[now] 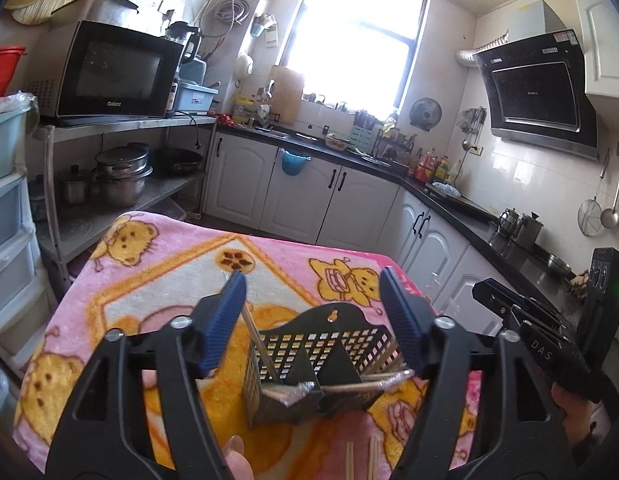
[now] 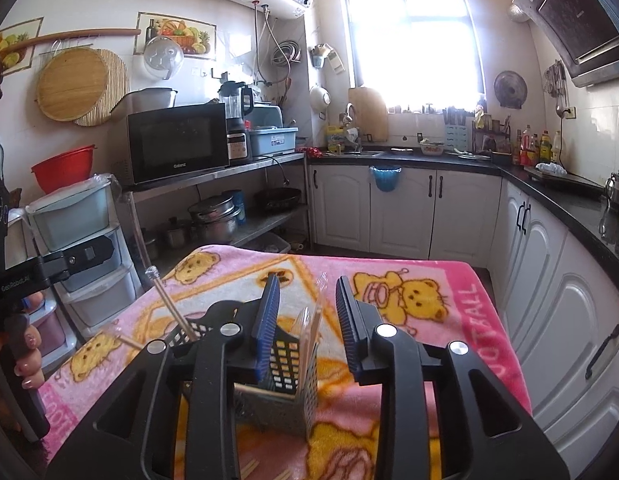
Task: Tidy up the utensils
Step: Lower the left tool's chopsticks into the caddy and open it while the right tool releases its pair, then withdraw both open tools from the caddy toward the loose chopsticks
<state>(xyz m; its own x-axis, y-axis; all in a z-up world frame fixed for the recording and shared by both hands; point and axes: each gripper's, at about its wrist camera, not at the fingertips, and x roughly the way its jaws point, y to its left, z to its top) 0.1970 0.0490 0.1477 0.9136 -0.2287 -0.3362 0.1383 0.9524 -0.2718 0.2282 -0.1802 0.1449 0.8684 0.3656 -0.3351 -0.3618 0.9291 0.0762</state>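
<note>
A black perforated utensil caddy [image 1: 309,364] stands on the pink bear-print blanket [image 1: 157,264]. Wrapped chopsticks [image 1: 258,336] lean in its left compartment; more wrapped chopsticks [image 1: 373,380] lie in its right one. My left gripper [image 1: 312,300] is open and empty, its jaws straddling the caddy from above. In the right wrist view the caddy [image 2: 285,364] sits under my right gripper [image 2: 307,312], which is open with wrapped chopsticks [image 2: 309,336] standing between its jaws, untouched. Another wrapped pair [image 2: 171,304] leans at the caddy's left. Loose chopsticks [image 1: 361,460] lie on the blanket in front.
The blanket covers a table [image 2: 449,280] in a kitchen. White cabinets [image 2: 549,300] run close on the right. A metal shelf with pots [image 2: 217,216] and a microwave [image 2: 177,140] stands at the left, beside plastic drawers [image 1: 9,240].
</note>
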